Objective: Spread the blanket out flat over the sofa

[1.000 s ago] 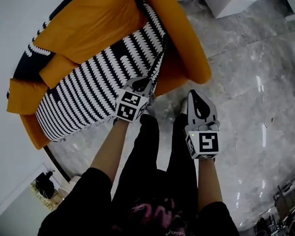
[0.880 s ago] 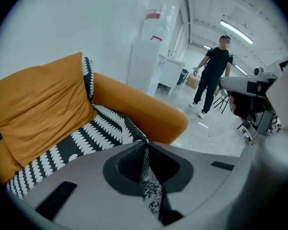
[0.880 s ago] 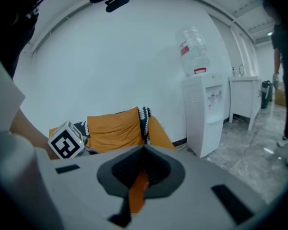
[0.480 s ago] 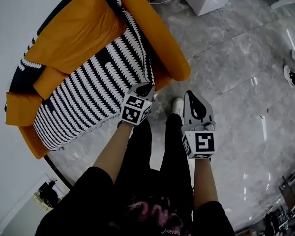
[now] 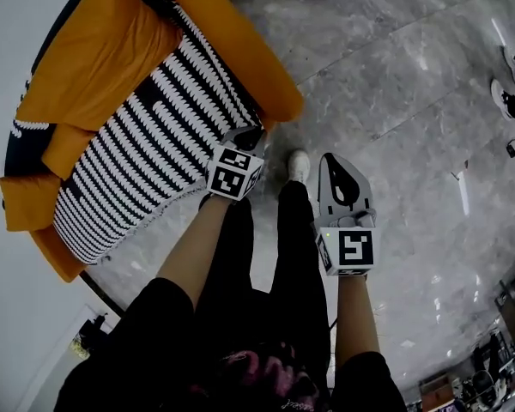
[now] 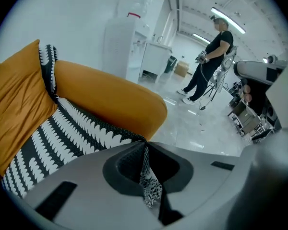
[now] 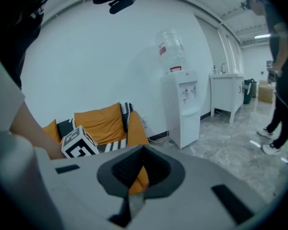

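Left claw (image 6: 145,150) is seen clenched on a thin fold of the blanket (image 5: 146,153), pinched at the front corner of the seat, just beside the rounded armrest (image 5: 240,54). This corner is judged to be held so that the cloth can be drawn taut and pulled square over the sofa (image 5: 34,204). Right claw (image 5: 342,166) is closed on nothing and is held low over the floor (image 5: 403,101), well apart from the sofa, probably kept free for a second edge.

The blanket is black with rows of white toothed stripes. It is laid over the seat, with its front edge hung over the seat's front, and a narrow strip is carried up between the back cushions (image 5: 94,58) and the armrest. The stripes run fairly straight, so few creases are suggested, though fine wrinkles cannot be ruled out. The cushions, the armrest and the far end of the sofa are left uncovered, so the spreading is judged unfinished.
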{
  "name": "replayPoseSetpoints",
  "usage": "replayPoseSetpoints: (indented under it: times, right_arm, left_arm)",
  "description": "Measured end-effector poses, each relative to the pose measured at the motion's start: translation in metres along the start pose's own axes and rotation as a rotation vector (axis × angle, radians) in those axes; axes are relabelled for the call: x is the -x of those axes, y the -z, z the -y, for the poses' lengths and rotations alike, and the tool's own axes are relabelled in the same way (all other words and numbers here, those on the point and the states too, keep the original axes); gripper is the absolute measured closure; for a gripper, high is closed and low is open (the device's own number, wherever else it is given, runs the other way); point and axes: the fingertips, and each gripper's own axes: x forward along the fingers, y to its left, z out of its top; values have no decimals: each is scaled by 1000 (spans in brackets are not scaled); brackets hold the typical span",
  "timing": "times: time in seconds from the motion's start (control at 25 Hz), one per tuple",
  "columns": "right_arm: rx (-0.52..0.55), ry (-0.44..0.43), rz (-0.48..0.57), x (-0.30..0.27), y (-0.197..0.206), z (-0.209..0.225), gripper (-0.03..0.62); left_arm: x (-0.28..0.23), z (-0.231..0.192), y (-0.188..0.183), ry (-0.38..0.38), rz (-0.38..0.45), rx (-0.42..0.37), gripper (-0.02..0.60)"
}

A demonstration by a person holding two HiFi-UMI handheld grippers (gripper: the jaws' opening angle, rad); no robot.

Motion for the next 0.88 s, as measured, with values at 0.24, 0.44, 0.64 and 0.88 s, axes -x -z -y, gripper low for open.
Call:
replayPoseSetpoints:
  times: [0.24, 0.44, 0.64, 0.88]
  right_arm:
    - [-18, 24, -38, -3, 29, 36, 574]
    - [-16, 38, -72, -11, 59, 55, 574]
    - [26, 4, -100, -11, 61, 42, 574]
    - [21, 12, -108, -10, 62, 50, 574]
  left_arm:
    - [-54, 11, 12, 16, -19, 38, 555]
    - [-96, 14, 25, 24, -27, 67, 555]
    - [-96, 13, 32, 39, -46, 78, 555]
    - [-107, 18, 30, 43, -65, 89, 554]
